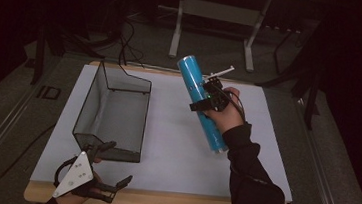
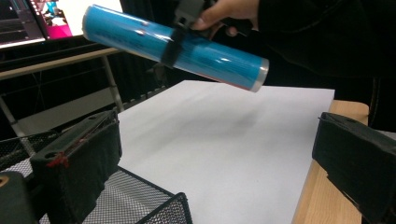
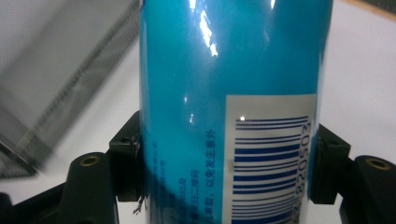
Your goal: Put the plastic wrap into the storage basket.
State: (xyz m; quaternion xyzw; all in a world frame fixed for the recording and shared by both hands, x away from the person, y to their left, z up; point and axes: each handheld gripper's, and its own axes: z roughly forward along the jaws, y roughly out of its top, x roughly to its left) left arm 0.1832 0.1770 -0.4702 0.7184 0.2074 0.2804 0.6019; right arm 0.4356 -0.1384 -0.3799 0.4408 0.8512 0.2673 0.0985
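A long blue tube-shaped can hangs tilted above the white table sheet, with my right gripper shut around its middle. In the right gripper view the can stands between both jaws, its barcode label facing the camera. From the left gripper view the can is seen lifted in the air under the person's hand. My left gripper rests open near the table's front left edge, beside the front end of a black wire mesh basket. Nothing lies between its wide-apart jaws.
The white sheet covers most of the wooden table. The mesh basket stands on its left half, with a tall back wall. A desk frame and cables lie on the floor beyond the table.
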